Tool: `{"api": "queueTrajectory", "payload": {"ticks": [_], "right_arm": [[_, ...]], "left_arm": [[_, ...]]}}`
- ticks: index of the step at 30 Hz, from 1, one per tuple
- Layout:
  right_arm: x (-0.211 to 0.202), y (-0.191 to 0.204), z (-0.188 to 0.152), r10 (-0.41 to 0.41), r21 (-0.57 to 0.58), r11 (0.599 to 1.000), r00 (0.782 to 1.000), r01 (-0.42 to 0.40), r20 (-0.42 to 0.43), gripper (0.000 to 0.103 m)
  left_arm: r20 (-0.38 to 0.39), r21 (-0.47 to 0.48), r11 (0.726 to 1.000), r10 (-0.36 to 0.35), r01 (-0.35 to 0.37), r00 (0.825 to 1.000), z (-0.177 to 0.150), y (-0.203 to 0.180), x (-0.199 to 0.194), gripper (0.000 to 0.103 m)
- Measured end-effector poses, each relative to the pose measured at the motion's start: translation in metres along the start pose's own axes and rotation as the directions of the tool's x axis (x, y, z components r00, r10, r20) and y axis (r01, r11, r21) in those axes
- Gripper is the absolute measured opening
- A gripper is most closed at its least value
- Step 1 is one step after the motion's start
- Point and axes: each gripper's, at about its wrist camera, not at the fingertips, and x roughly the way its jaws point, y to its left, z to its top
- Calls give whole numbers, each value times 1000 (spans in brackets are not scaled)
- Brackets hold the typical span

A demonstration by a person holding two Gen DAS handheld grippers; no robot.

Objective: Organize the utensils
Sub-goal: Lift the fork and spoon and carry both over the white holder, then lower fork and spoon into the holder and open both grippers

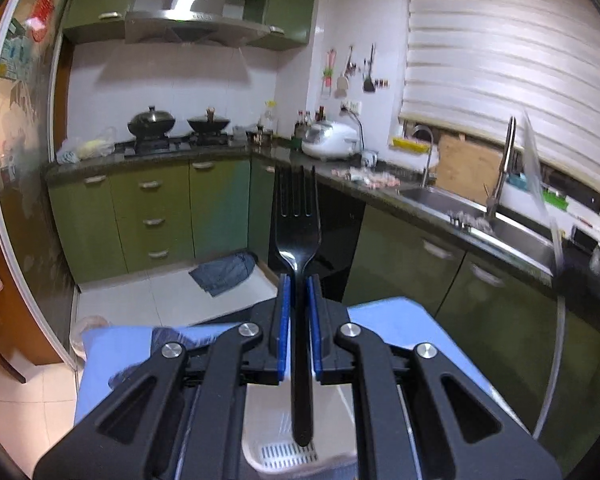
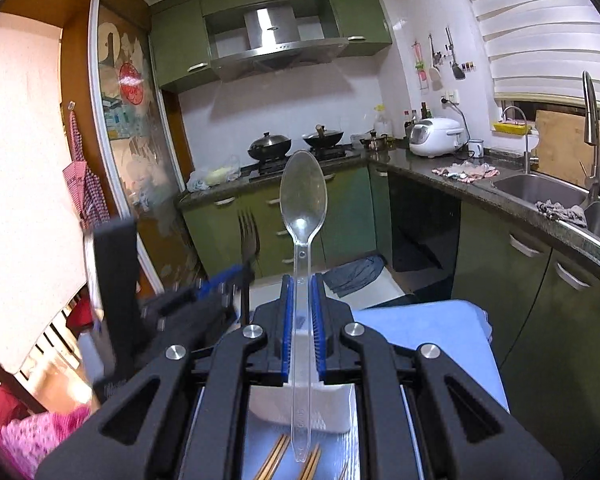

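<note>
My left gripper is shut on a black plastic fork, tines up, handle running down between the blue pads. Beneath it sits a white slotted utensil holder on a blue table. My right gripper is shut on a clear plastic spoon, bowl up, its handle end hanging over the white holder. Wooden chopsticks lie on the blue surface in front of the holder. In the right wrist view the left gripper with the fork appears blurred at left.
A kitchen lies ahead: green cabinets, a stove with two woks, a rice cooker, a dark counter and steel sink at right. A grey cloth lies on the tiled floor. A red checked apron hangs left.
</note>
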Motion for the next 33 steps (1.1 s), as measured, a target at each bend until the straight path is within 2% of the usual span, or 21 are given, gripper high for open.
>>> {"api": "queueTrajectory", "payload": {"ticks": [7, 12, 16, 21, 27, 33], "right_arm": [[39, -2, 21, -17, 6, 1000, 998, 16, 65, 10], [71, 1, 25, -38, -30, 999, 990, 42, 133, 10], [93, 0, 10, -52, -55, 997, 987, 61, 150, 10], [111, -4, -15, -47, -71, 996, 994, 54, 103, 10], [96, -8, -51, -37, -93, 995, 997, 43, 72, 10], [79, -10, -81, -64, -123, 990, 997, 68, 33, 10]], "left_arm": [[-51, 7, 1000, -12, 12, 999, -20, 8, -2, 13], [-31, 7, 1000, -16, 16, 999, -22, 13, -19, 14], [-26, -1, 1000, -27, 27, 999, -23, 18, -36, 17], [-34, 6, 999, -33, 33, 999, -25, 19, -52, 19], [-64, 10, 999, -41, 42, 997, -33, 17, -67, 19], [-122, 25, 999, -41, 44, 992, -51, 15, -75, 19]]}}
